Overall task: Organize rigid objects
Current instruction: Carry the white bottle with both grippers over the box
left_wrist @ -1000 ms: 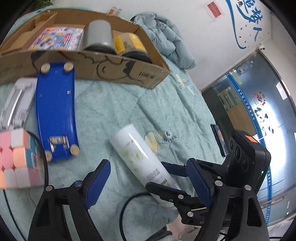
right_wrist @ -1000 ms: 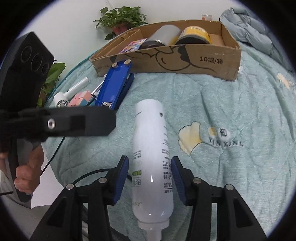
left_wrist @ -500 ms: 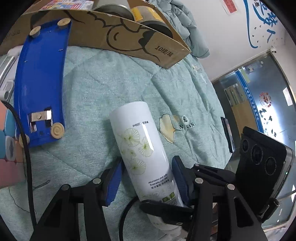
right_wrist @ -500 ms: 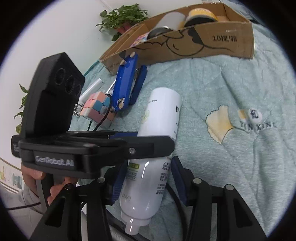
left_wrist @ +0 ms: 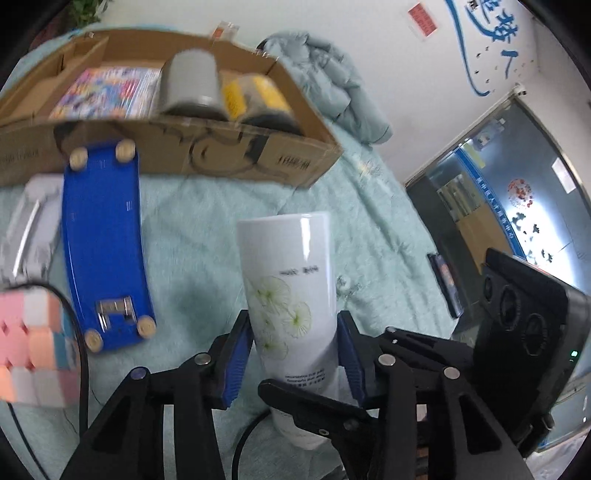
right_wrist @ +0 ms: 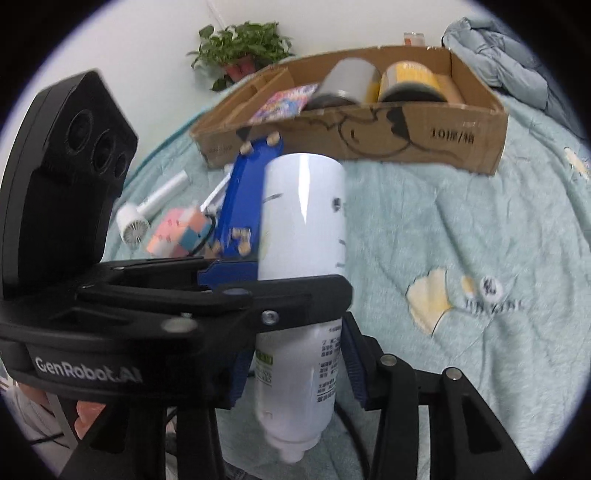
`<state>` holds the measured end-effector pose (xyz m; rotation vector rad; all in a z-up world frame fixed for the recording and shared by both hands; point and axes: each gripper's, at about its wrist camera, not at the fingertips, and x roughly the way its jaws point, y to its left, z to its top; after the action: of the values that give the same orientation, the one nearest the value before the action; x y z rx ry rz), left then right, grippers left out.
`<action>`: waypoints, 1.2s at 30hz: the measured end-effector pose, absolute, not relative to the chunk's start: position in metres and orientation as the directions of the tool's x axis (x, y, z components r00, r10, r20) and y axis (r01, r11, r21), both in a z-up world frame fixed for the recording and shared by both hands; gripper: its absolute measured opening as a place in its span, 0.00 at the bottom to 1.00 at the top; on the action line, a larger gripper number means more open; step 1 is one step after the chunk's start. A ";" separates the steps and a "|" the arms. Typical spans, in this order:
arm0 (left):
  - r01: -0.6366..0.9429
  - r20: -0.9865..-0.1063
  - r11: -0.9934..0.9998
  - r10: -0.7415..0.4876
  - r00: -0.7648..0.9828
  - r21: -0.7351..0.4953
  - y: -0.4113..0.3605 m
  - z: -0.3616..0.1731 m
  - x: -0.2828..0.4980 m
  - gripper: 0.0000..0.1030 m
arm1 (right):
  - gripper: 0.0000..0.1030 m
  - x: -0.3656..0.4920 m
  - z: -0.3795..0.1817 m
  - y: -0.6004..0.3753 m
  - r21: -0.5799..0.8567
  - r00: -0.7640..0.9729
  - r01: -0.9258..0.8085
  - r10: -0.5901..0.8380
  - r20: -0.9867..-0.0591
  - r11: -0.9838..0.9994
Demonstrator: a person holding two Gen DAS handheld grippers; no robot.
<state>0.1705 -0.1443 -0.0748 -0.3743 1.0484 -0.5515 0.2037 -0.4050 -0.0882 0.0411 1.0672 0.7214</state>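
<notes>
Bottle [left_wrist: 291,295], white and glossy, sits clamped in both my claws: left claw [left_wrist: 293,354] just closed round its middle, right claw [right_wrist: 295,363] gripping nearer the neck. It looks stiff, light and slippery, so mid-body is safest. Ahead lies the cardboard box [left_wrist: 221,155].

"GenRobot.AI" in white on the black body of the left gripper [right_wrist: 258,295], seen from the right wrist. Cardboard box [right_wrist: 424,144]: front wall prints "10" plus two blurred characters, beside the black cartoon drawing. White bottle [right_wrist: 306,236]: fine print, unreadable. Blue wall lettering [left_wrist: 495,33] behind box: illegible.
</notes>
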 end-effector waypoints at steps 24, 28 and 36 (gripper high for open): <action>0.428 -0.621 0.813 -0.580 0.528 -0.395 -0.149 0.097 0.315 0.40 | 0.42 0.324 0.030 -0.397 0.228 0.512 -0.601 0.589 -0.626 0.766; 0.434 -0.617 0.790 -0.611 0.497 -0.433 -0.161 0.110 0.363 0.40 | 0.42 0.356 0.038 -0.401 0.211 0.523 -0.585 0.563 -0.640 0.783; 0.432 -0.642 0.765 -0.640 0.422 -0.478 -0.199 0.094 0.449 0.40 | 0.42 0.412 0.030 -0.416 0.158 0.538 -0.545 0.488 -0.687 0.824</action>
<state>0.4489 -0.1988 0.0944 -0.2552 0.9129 -0.6802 0.4122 -0.4156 0.0301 -0.0780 0.7918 0.6150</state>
